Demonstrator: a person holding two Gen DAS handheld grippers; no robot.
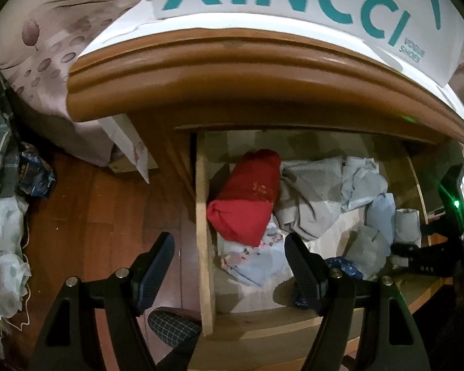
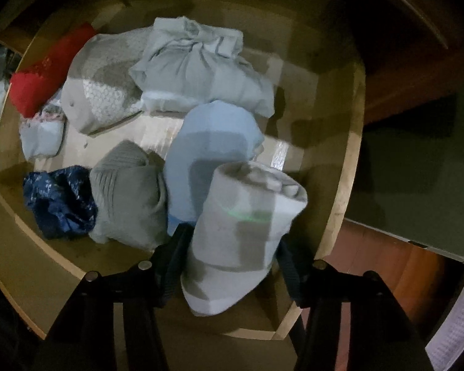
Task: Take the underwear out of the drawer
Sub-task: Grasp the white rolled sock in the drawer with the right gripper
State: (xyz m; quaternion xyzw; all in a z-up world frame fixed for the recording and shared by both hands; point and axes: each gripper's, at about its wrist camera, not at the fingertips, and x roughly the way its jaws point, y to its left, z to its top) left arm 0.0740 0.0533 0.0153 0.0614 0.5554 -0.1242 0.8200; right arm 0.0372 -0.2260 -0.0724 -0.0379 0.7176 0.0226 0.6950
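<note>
The open wooden drawer holds several rolled and folded underwear pieces. In the right wrist view my right gripper is shut on a rolled grey-and-white underwear at the drawer's right front corner. Beside it lie a light blue roll, a grey roll, a dark blue patterned piece and a red piece. My left gripper is open and empty, hovering over the drawer's left wall near the red piece. The right gripper shows at the drawer's right side.
The drawer's wooden rim runs close on the right. A nightstand top with a white shoe box overhangs the drawer. A bed with patterned cover and clothes lie left on the wooden floor.
</note>
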